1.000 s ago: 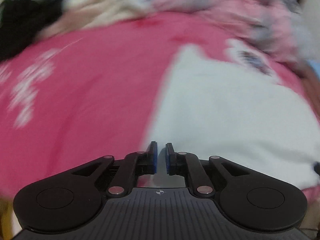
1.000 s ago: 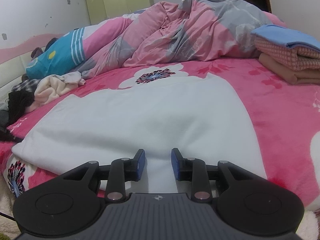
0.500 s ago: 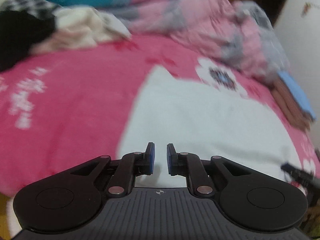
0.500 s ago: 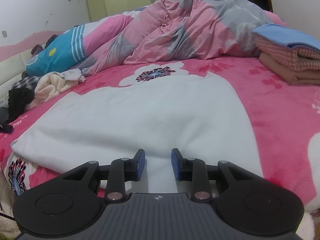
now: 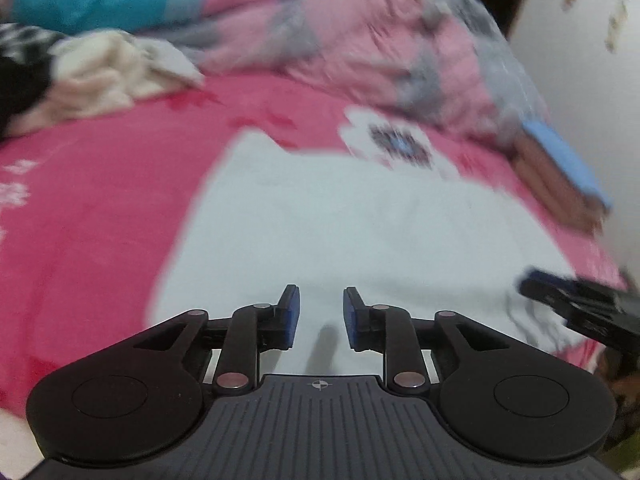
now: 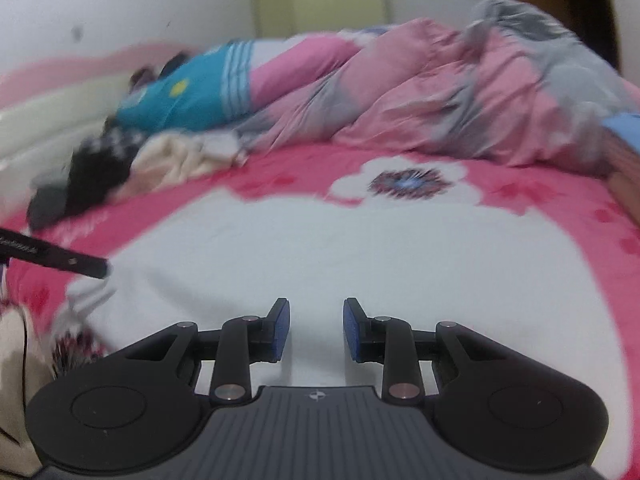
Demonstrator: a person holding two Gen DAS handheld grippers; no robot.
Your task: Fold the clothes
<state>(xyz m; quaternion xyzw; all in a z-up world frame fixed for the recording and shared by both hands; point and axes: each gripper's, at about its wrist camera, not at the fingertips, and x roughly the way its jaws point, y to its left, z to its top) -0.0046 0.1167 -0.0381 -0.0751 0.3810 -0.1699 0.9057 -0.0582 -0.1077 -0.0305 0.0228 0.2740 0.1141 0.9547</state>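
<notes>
Pink bedspread (image 6: pixel 600 240) — white garment (image 6: pixel 340 252) flat, both tongs parted.

Folded stack (image 6: pixel 624 140) cut off; loose clothes (image 5: pixel 100 68) blurred.

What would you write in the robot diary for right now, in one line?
step: fold clothes | left hand-held gripper: open, empty | right hand-held gripper: open, empty | white garment: flat on pink bedspread, not gripped

Garment (image 6: pixel 360 256) lies on the bed (image 6: pixel 600 216); quilt (image 6: pixel 440 92) behind, clothes pile (image 6: pixel 176 156) far left.
</notes>
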